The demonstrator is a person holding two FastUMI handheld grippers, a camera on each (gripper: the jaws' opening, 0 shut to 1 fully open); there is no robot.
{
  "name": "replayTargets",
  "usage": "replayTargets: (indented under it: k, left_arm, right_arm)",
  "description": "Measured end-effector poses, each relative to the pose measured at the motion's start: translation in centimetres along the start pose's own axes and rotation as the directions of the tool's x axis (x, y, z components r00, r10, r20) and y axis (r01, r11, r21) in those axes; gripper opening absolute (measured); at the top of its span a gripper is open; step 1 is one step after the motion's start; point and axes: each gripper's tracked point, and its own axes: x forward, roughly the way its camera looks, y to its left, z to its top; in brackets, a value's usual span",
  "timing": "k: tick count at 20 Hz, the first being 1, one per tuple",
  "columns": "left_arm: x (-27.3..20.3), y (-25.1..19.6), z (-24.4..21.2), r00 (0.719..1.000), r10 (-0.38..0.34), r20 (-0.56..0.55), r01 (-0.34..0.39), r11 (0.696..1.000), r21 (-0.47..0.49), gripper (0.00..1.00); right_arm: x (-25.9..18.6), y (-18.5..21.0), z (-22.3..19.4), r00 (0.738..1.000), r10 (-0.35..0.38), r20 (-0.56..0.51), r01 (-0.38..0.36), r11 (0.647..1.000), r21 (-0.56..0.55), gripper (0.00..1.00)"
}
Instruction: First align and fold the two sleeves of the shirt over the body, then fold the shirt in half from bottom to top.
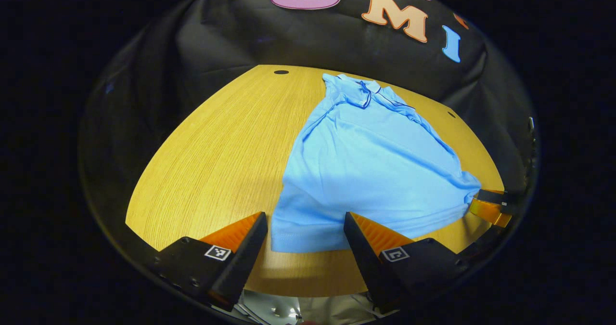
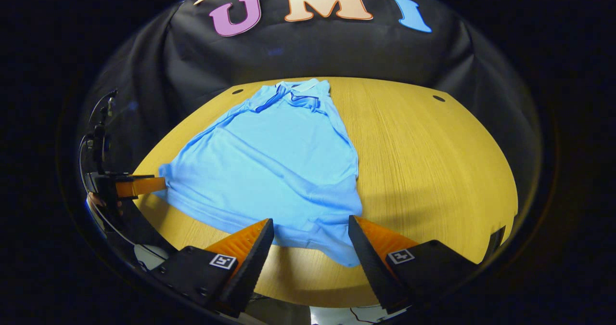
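A light blue polo shirt (image 1: 370,171) lies flat on the wooden table (image 1: 216,161), collar (image 1: 365,91) at the far end, both sleeves tucked in over the body. My left gripper (image 1: 304,218) stands open at the near hem, with the hem's left corner between its fingers. In the right gripper view the shirt (image 2: 274,166) runs away from my right gripper (image 2: 310,221), which is open over the hem's right corner. The right gripper (image 1: 491,204) also appears at the far hem corner in the left gripper view, and the left gripper (image 2: 139,186) touches the opposite corner in the right gripper view.
Bare tabletop (image 2: 433,171) stretches out on either side of the shirt. Small dark holes (image 1: 281,72) (image 2: 439,98) mark the table's far corners. The near table edge runs just under both grippers' fingers, and black cloth hangs behind the table.
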Motion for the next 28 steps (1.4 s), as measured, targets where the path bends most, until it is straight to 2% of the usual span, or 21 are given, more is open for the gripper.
replayTargets:
  k: [2, 3, 4, 5, 6, 7, 8, 9, 10, 11, 12, 13, 14, 15, 16, 17, 18, 21, 24, 28]
  left_arm:
    - [0.3, -0.3, -0.3, 1.0, 0.015, 0.001, -0.015, 0.999, 0.042, 0.98]
    - [0.4, -0.7, -0.7, 1.0, 0.02, 0.001, -0.02, 0.998, 0.067, 0.98]
    - [0.6, -0.9, -0.7, 1.0, 0.031, 0.004, -0.031, 0.996, 0.09, 0.97]
    - [0.5, -1.0, -0.9, 0.999, 0.034, 0.008, -0.035, 0.993, 0.111, 0.96]
    - [0.7, -1.6, -0.8, 1.0, 0.024, 0.018, -0.026, 0.993, 0.112, 0.96]
    - [0.9, -1.9, -0.9, 1.0, 0.024, 0.015, -0.026, 0.994, 0.111, 0.95]
    - [1.0, -2.2, -0.7, 1.0, 0.017, 0.023, -0.02, 0.993, 0.115, 0.88]
    - [1.0, -2.5, -0.9, 1.0, 0.015, 0.027, -0.018, 0.994, 0.111, 0.84]
    - [1.2, -2.9, -0.8, 0.999, 0.01, 0.035, -0.013, 0.994, 0.107, 0.7]
    - [1.3, -3.3, -0.9, 0.999, 0.0, 0.038, -0.004, 0.995, 0.102, 0.64]
    - [1.3, -3.7, -0.9, 0.999, -0.008, 0.041, 0.004, 0.995, 0.095, 0.5]
    - [1.5, -4.4, -0.8, 0.998, -0.029, 0.047, 0.025, 0.996, 0.09, 0.44]
    - [1.6, -4.6, -0.8, 0.998, -0.028, 0.054, 0.024, 0.997, 0.075, 0.25]
    - [1.5, -4.7, -0.7, 0.998, -0.026, 0.063, 0.022, 0.997, 0.073, 0.11]
    - [1.7, -4.7, -0.8, 0.998, -0.018, 0.065, 0.013, 0.997, 0.082, 0.03]
    - [1.5, -4.7, -0.8, 0.997, -0.008, 0.07, 0.002, 0.996, 0.094, 0.01]
    - [1.8, -4.7, -0.6, 0.997, 0.008, 0.07, -0.015, 0.995, 0.101, 0.01]
    - [1.3, -4.7, -0.2, 0.997, 0.052, 0.06, -0.058, 0.994, 0.096, 0.0]
    - [0.9, -4.8, 1.3, 0.997, 0.051, 0.063, -0.053, 0.998, 0.035, 0.0]
    - [0.3, -4.9, 5.8, 0.992, 0.025, 0.125, -0.022, 0.999, -0.028, 0.0]
  right_arm:
    - [0.3, 0.3, -1.0, 1.0, 0.006, -0.022, -0.006, 1.0, -0.022, 0.98]
    - [0.2, 0.3, -0.6, 1.0, 0.006, 0.002, -0.006, 0.999, -0.034, 0.98]
    - [0.2, 0.4, -1.2, 1.0, 0.007, -0.011, -0.007, 0.999, -0.047, 0.93]
    - [0.0, 0.5, -0.9, 1.0, 0.004, 0.013, -0.004, 0.998, -0.065, 0.98]
    - [0.5, 0.4, -1.2, 1.0, -0.005, 0.008, 0.006, 0.997, -0.082, 0.99]
    - [0.4, 0.5, -1.1, 1.0, -0.004, 0.015, 0.005, 0.996, -0.087, 0.91]
    - [0.4, 0.7, -1.2, 1.0, 0.004, 0.01, -0.003, 0.996, -0.084, 0.97]
    - [0.5, 0.9, -1.3, 1.0, 0.005, 0.005, -0.004, 0.996, -0.084, 0.95]
    - [0.6, 1.0, -1.0, 1.0, 0.012, 0.007, -0.011, 0.996, -0.091, 0.8]
    - [0.8, 1.4, -1.1, 1.0, 0.023, 0.003, -0.022, 0.995, -0.093, 0.83]
    - [0.8, 1.7, -1.0, 0.999, 0.034, 0.014, -0.033, 0.995, -0.089, 0.71]
    - [0.8, 2.1, -1.1, 0.999, 0.044, 0.014, -0.043, 0.995, -0.089, 0.58]
    - [0.7, 2.4, -1.1, 0.999, 0.048, 0.023, -0.046, 0.996, -0.078, 0.34]
    - [0.8, 2.5, -1.2, 0.999, 0.041, 0.025, -0.039, 0.997, -0.069, 0.25]
    - [0.9, 2.6, -1.1, 0.999, 0.038, 0.027, -0.036, 0.997, -0.066, 0.11]
    - [0.9, 2.6, -1.0, 0.999, 0.034, 0.025, -0.032, 0.998, -0.06, 0.07]
    - [1.0, 2.6, -1.1, 0.999, 0.032, 0.024, -0.03, 0.998, -0.05, 0.11]
    - [0.6, 2.1, -0.4, 0.999, 0.016, 0.031, -0.015, 1.0, -0.019, 0.11]
    - [0.0, 1.5, 1.8, 0.997, 0.006, 0.072, -0.007, 1.0, 0.008, 0.11]
    - [-0.5, 0.9, 7.1, 0.989, -0.006, 0.149, 0.0, 0.999, 0.041, 0.11]
